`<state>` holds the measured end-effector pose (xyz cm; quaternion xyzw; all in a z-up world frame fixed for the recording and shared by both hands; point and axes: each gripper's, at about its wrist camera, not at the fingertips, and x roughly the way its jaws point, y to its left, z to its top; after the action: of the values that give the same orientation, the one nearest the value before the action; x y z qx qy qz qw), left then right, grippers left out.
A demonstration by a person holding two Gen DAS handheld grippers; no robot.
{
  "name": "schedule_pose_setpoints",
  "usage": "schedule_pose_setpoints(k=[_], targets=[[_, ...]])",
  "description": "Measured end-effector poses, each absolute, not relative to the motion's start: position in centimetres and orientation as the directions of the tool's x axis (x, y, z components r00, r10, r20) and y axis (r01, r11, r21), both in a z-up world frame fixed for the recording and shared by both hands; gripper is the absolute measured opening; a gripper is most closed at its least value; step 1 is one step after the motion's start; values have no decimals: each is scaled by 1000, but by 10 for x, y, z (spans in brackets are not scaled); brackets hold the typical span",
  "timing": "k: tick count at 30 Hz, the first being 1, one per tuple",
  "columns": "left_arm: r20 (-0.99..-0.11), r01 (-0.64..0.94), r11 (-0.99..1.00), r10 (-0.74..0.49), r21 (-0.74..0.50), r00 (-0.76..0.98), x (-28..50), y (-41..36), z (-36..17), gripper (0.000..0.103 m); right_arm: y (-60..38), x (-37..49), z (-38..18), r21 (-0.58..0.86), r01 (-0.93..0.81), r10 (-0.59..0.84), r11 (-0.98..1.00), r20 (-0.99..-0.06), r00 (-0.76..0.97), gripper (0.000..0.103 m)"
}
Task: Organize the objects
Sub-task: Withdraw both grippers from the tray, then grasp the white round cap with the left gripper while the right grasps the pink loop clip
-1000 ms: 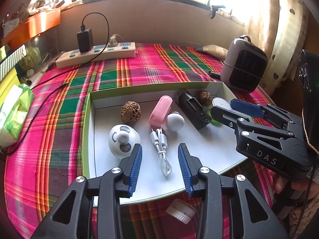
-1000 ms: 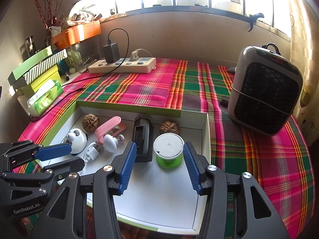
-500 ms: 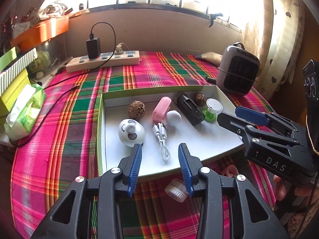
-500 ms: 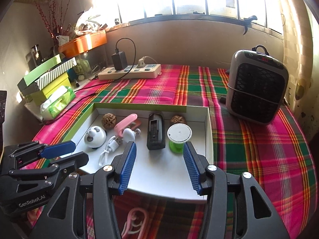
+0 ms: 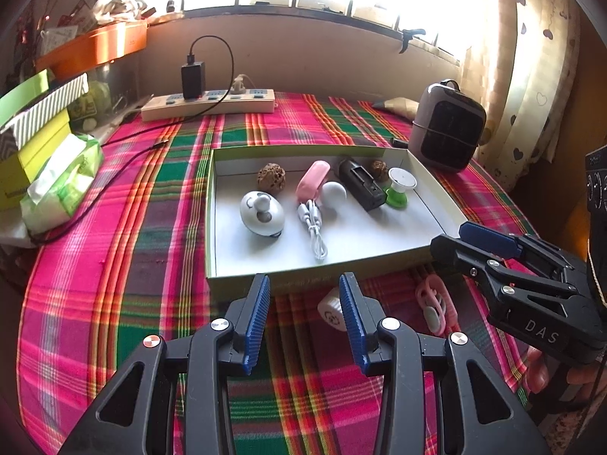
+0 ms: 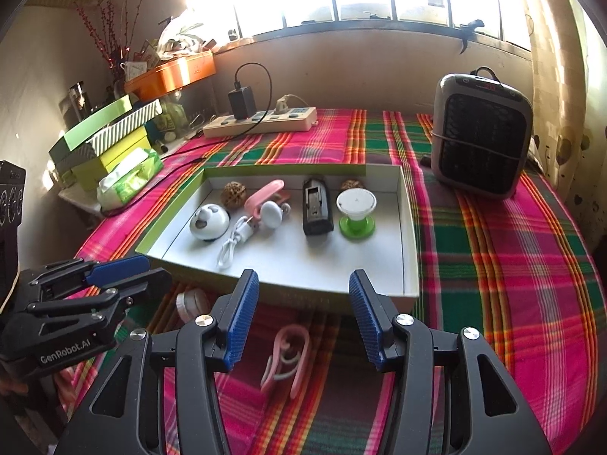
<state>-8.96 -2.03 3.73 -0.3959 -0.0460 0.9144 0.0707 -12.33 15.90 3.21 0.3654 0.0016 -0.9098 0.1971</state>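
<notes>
A shallow white tray with green walls [image 5: 436, 204] [image 6: 409, 227] lies on the plaid cloth. In it are a white round gadget [image 5: 261, 218] [image 6: 209, 222], a walnut [image 5: 271, 176], a pink clip [image 5: 313, 184], a white cable [image 5: 315, 227], a black box [image 5: 360, 187] [image 6: 316, 206] and a green-based spool [image 5: 398, 189] [image 6: 356, 212]. In front of the tray lie a small white roll [image 5: 331, 313] [image 6: 189, 303] and a pink clip [image 5: 432, 305] [image 6: 286, 360]. My left gripper [image 5: 304, 322] and right gripper [image 6: 299, 318] are open and empty, just short of the tray's front wall.
A grey heater [image 5: 447, 129] [image 6: 480, 136] stands at the back right. A power strip with a black charger [image 5: 208, 102] lies at the back. Stacked boxes and a green tissue pack [image 5: 57, 182] sit at the left edge.
Both grippers have pulled back and up from over the tray. The tray looks smaller, and the white roll and the pink clip in front of it have come into view.
</notes>
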Motion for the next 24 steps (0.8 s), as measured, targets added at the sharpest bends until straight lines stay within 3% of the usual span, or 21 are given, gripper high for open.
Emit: schedule_pose_setpoints(k=[24], targets=[[-759, -137, -969, 248, -207, -602, -88, -16, 17, 41, 148, -108, 3, 70, 347, -276, -935, -757, -592, 56]])
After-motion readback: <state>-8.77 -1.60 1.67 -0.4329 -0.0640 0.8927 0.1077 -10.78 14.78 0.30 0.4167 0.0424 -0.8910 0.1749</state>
